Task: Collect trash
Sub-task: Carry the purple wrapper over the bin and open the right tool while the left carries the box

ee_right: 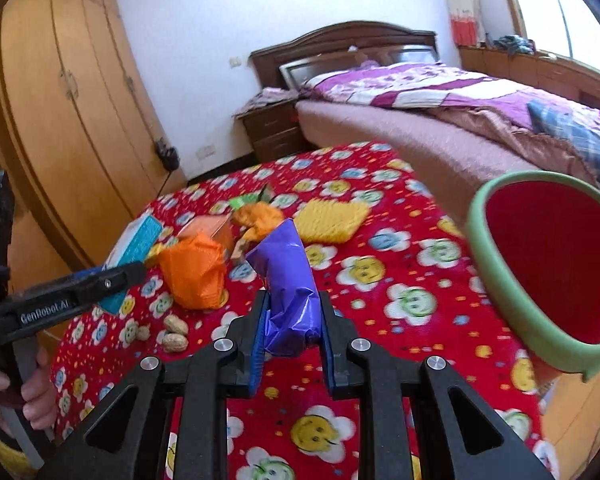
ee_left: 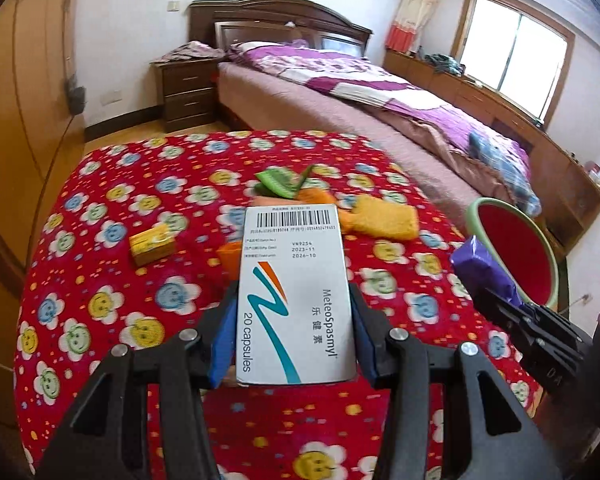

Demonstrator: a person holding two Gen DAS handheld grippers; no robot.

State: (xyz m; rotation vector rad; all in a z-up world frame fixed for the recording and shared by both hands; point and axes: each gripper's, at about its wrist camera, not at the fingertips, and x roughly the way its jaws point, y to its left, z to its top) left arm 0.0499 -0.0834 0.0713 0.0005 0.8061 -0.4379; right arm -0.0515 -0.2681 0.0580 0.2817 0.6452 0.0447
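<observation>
Green-rimmed bin (ee_right: 548,264) — red inside, contents unseen

Both wrist views look low and close across the red floral table (ee_left: 148,320) toward the bed (ee_right: 440,132).

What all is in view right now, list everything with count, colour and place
Medicine box: 1, white, in left gripper.
Purple wrapper: 1, in right gripper.
Bin: 1, green rim, red inside, table's right edge.
Orange bag: 1, table centre.
Yellow sponge: 1, far side of table.
Green wrapper: 1, far side.
Yellow box: 1, left of centre.
Peanuts: at least 2, tan, near edge.
Tablecloth: 1, red, flowered.
Bed: 1, purple quilt, behind.
Nightstand: 1, brown.
Wardrobe: 1, wooden, left.
Left gripper: shut on box.
Right gripper: shut on wrapper.
</observation>
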